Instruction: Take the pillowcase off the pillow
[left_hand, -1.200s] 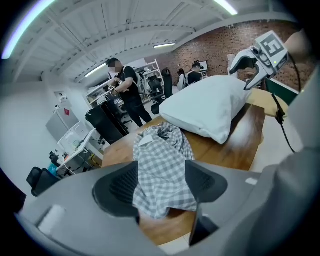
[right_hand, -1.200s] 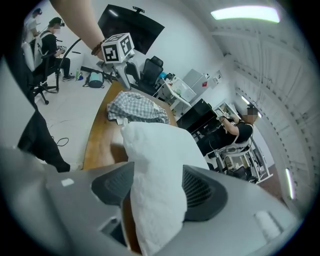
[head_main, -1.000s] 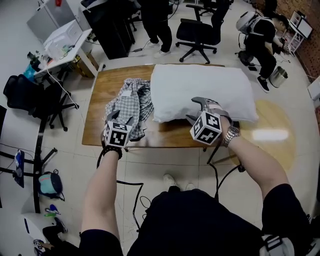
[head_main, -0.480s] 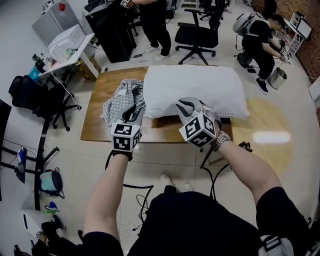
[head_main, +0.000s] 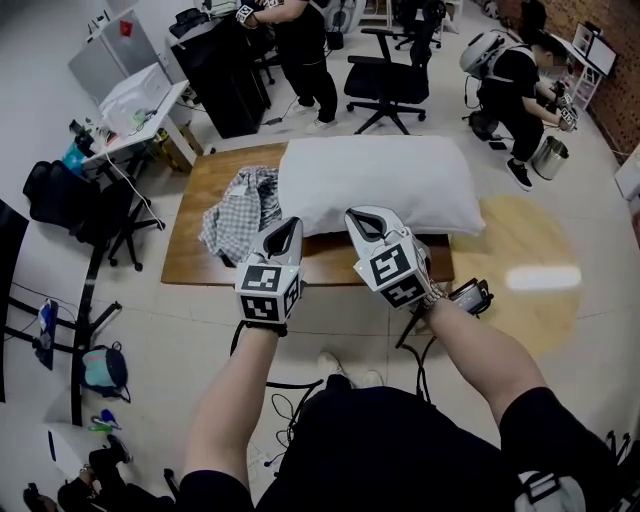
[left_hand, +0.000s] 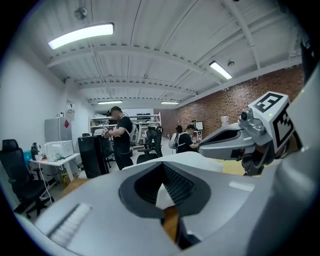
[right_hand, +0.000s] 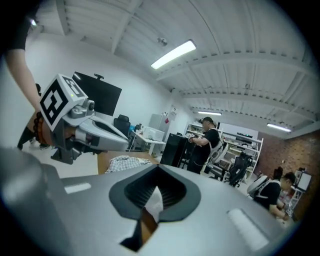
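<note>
White pillow (head_main: 375, 185) lies bare and flat on the wooden table (head_main: 190, 255), and the checked pillowcase (head_main: 238, 210) sits in a crumpled heap at its left end, just touching it or very nearly so

A second ago your left gripper (head_main: 284, 228) stood over the near edge of that heap and your right gripper (head_main: 362, 218) at the pillow's near edge, both with jaws apart. Since then you have drawn both back toward yourself and brought them close together in front of the table's near edge. Both sets of jaws have just been closing, and each gripper view shows the pads now met with nothing between them, only pillow and table beyond. So you hold neither cloth nor pillow.

For the task that reads well: the cover is fully off, no corner of the pillow is tucked inside it, and you have let go of both. To my eye the job is finished and this is the withdrawal, not the start of another pull.

The pillow's long axis runs left to right across the head view, along the length of the table, with one long side facing you. Its right end seems to reach past the table's right edge. The pillowcase has no clear direction, since it is bunched up and I cannot tell where its opening lies
</note>
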